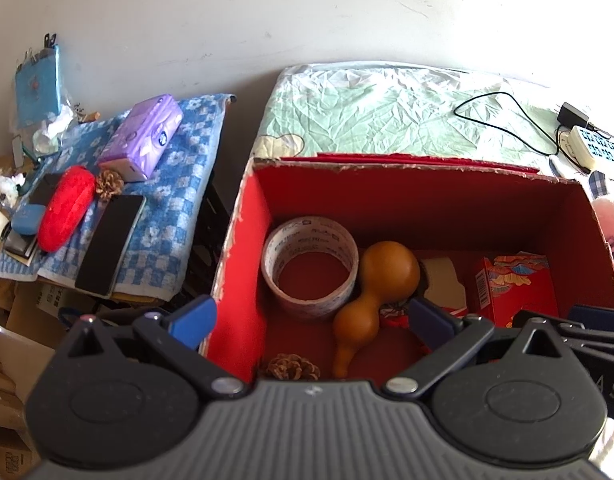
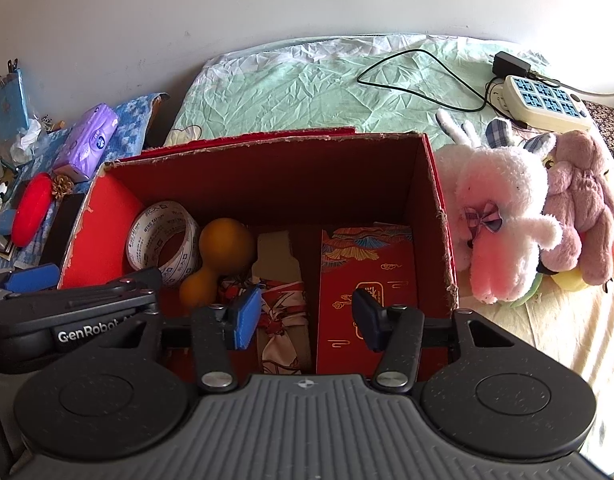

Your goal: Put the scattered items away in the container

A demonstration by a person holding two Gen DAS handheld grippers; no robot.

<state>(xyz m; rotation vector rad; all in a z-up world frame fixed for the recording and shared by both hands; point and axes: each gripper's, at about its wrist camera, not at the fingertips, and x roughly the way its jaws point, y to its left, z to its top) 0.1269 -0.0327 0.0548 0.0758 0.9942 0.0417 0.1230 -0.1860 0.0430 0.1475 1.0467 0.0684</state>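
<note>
The red cardboard box (image 2: 267, 168) was seen directly below and ahead of both claws, already holding a tape roll (image 2: 165, 236), a smooth double-bulbed gourd (image 2: 219, 256), a patterned cloth bundle (image 2: 283, 308) and a red gift carton (image 2: 367, 280). A pine cone (image 1: 293, 366) lay by the near wall. What was judged left to tidy lay up and to the left of the left claw (image 1: 311, 320), on a blue checked towel (image 1: 179, 184): a fuzzy red oval case (image 1: 65, 208), its long axis tilted toward the box, a second pine cone (image 1: 109, 184), a glossy purple tissue pack (image 1: 143, 136) and a flat dark phone (image 1: 109, 244). The left hand was judged the nearer. The left claw was spread wide and empty. The right claw (image 2: 307, 312) was partly spread above the carton, nothing pinched. Plush toys (image 2: 527, 208) lay to its right on the bed.
</note>
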